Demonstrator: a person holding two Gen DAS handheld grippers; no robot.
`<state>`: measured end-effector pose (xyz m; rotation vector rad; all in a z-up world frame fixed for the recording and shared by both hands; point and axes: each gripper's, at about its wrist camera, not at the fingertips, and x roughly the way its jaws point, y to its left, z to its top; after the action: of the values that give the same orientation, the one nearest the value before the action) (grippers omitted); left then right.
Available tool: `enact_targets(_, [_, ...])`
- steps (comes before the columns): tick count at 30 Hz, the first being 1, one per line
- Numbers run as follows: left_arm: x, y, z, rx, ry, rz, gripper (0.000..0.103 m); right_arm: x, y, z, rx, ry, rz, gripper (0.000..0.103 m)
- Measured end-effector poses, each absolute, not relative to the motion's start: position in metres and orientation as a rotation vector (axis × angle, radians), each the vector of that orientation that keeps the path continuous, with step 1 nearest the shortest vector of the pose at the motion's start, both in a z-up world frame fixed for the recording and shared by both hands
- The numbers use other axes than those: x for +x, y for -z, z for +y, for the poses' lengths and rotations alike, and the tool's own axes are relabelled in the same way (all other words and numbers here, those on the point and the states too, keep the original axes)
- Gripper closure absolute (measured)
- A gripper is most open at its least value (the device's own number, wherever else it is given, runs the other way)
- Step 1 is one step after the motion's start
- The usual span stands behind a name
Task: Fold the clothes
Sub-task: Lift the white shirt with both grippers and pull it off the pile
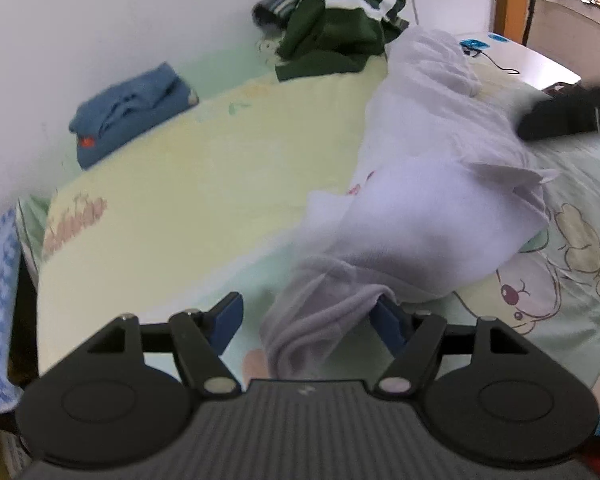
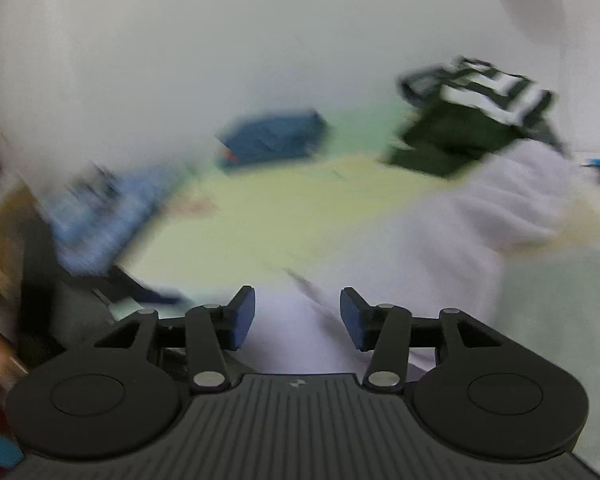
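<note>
A folded blue garment (image 1: 128, 110) lies far left on the bed (image 1: 204, 184), a green striped one (image 1: 336, 28) behind. The white garment (image 1: 432, 184) sprawls rightward, one end between the left gripper's (image 1: 312, 324) parted jaws. The right gripper (image 2: 297, 318), blurred, seems apart over white cloth.

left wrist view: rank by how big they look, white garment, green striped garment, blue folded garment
1. white garment, largest, though it lies nearest the camera
2. green striped garment
3. blue folded garment
The last two look close; the green pile lies farther back.
</note>
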<state>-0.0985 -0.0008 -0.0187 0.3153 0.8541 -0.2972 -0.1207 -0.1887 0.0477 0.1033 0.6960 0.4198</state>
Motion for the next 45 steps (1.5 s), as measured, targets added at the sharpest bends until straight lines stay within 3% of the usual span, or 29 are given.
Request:
enact_targets(5, [-0.088, 0.028, -0.002, 0.255, 0.283, 0.91, 0.036, -0.127, -0.016, -0.183, -0.1, -0.406, 0.751, 0.045])
enact_targets(7, [-0.087, 0.031, -0.005, 0.263, 0.263, 0.915, 0.052, -0.126, -0.002, -0.171, -0.234, -0.364, 0.72, 0.045])
enact_targets(10, [-0.085, 0.032, -0.009, 0.262, 0.237, 0.915, 0.065, -0.114, 0.019, -0.166, -0.328, -0.306, 0.741, 0.046])
enact_targets(11, [-0.084, 0.031, -0.01, 0.26, 0.226, 0.913, 0.069, -0.111, 0.024, -0.166, -0.339, -0.3, 0.759, 0.048])
enact_targets(12, [-0.084, 0.028, -0.012, 0.263, 0.208, 0.902, 0.074, -0.106, 0.025, -0.17, -0.319, -0.295, 0.775, 0.058])
enact_targets(13, [-0.083, 0.025, -0.013, 0.268, 0.188, 0.889, 0.076, -0.101, 0.026, -0.174, -0.299, -0.289, 0.791, 0.084])
enact_targets(14, [-0.085, 0.019, -0.014, 0.27, 0.16, 0.866, 0.076, -0.096, 0.027, -0.178, -0.279, -0.283, 0.807, 0.098])
enact_targets(17, [-0.091, -0.004, -0.012, 0.262, 0.101, 0.768, 0.075, -0.09, 0.005, -0.208, -0.081, -0.274, 0.786, 0.1])
enact_targets(20, [-0.092, -0.021, -0.009, 0.254, 0.067, 0.704, 0.065, -0.089, -0.027, -0.227, 0.011, -0.288, 0.69, 0.1])
enact_targets(24, [-0.064, -0.013, -0.007, 0.224, 0.054, 0.744, 0.064, -0.07, -0.052, -0.24, 0.036, -0.216, 0.577, 0.103])
enact_targets(29, [-0.041, 0.006, -0.008, 0.175, 0.024, 0.806, 0.063, -0.039, -0.048, -0.243, 0.039, -0.157, 0.647, 0.094])
enact_targets(30, [-0.042, 0.008, -0.008, 0.172, 0.016, 0.796, 0.061, -0.043, -0.046, -0.242, 0.016, -0.173, 0.659, 0.085])
enact_targets(31, [-0.044, 0.011, -0.008, 0.173, 0.009, 0.791, 0.059, -0.051, -0.041, -0.243, -0.012, -0.189, 0.672, 0.07])
enact_targets(33, [-0.048, 0.017, -0.009, 0.179, -0.001, 0.788, 0.055, -0.068, -0.031, -0.244, -0.032, -0.235, 0.707, 0.055])
enact_targets(35, [-0.052, 0.022, -0.009, 0.187, -0.002, 0.785, 0.054, -0.086, -0.021, -0.247, -0.015, -0.297, 0.752, 0.054])
enact_targets(38, [-0.057, 0.03, -0.009, 0.198, 0.003, 0.776, 0.051, -0.1, -0.005, -0.24, 0.002, -0.367, 0.821, 0.042])
enact_targets(43, [-0.063, 0.041, -0.012, 0.253, -0.012, 0.754, 0.035, -0.096, 0.023, -0.221, -0.001, -0.331, 0.84, 0.041])
enact_targets(44, [-0.062, 0.043, -0.011, 0.254, -0.016, 0.754, 0.033, -0.093, 0.027, -0.221, 0.006, -0.298, 0.842, 0.043])
enact_targets(45, [-0.061, 0.044, -0.01, 0.256, -0.02, 0.754, 0.029, -0.09, 0.031, -0.221, 0.013, -0.265, 0.843, 0.052])
